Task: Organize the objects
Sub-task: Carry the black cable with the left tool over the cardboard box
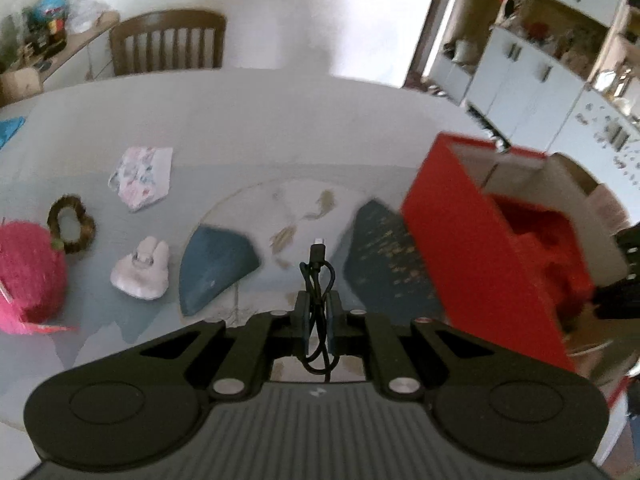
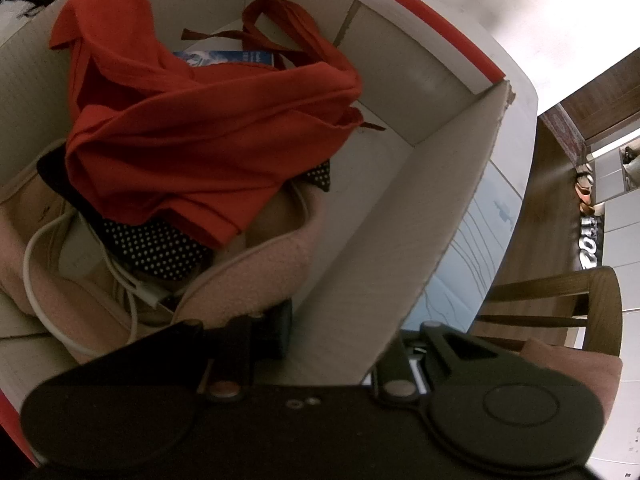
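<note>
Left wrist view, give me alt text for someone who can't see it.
The left gripper pinches a coiled black cable above a table, beside an open red box holding red cloth. On the table to the left lie a pink fuzzy toy, a brown ring, a white bunny and a floral pouch.

1. The left gripper is matte black, built from two flat linkage arms that spread out to broad rounded housings, each with a raised circular disc.
2. Silver round screws sit at the linkage joints, two large near the body and smaller ones nearer the fingers.
3. Its body behind the arms is dark grey with fine lengthwise ribs and a small pale logo.
4. The finger pads look dark blue-grey.
5. The right gripper has the same black arms, disc housing and silver screws.
</note>
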A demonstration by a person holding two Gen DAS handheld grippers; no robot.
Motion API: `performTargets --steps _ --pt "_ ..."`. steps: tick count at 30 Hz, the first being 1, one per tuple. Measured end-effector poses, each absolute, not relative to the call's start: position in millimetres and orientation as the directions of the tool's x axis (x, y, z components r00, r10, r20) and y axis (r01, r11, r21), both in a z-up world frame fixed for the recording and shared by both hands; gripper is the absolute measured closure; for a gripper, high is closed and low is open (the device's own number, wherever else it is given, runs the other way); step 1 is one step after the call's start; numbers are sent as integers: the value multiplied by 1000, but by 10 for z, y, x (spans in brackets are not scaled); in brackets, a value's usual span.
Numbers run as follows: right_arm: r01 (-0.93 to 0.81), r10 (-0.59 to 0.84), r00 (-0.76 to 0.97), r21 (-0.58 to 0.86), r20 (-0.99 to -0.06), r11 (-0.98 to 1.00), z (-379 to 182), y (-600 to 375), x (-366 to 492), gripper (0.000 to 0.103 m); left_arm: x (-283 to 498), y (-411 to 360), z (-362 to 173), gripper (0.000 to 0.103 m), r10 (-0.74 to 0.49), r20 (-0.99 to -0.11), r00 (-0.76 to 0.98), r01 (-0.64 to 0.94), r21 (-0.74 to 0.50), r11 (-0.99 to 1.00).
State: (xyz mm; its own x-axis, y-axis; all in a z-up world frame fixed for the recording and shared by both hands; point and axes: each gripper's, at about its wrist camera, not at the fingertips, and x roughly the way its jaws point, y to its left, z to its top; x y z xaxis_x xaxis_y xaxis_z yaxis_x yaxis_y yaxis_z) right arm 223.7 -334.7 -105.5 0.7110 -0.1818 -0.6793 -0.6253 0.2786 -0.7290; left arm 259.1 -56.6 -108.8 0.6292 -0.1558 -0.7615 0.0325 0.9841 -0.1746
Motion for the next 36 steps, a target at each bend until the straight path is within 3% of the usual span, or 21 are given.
performTargets --steps 19,36 --pt "-616 -184 721 -739 -669 273 -1055 -3339 2236 83 2454 -1098 -140 97 -360 -675 644 275 -235 932" --pt "-609 -188 728 -748 -659 263 -1061 -3341 2231 83 2857 -2039 147 97 -545 -601 585 497 -266 826"
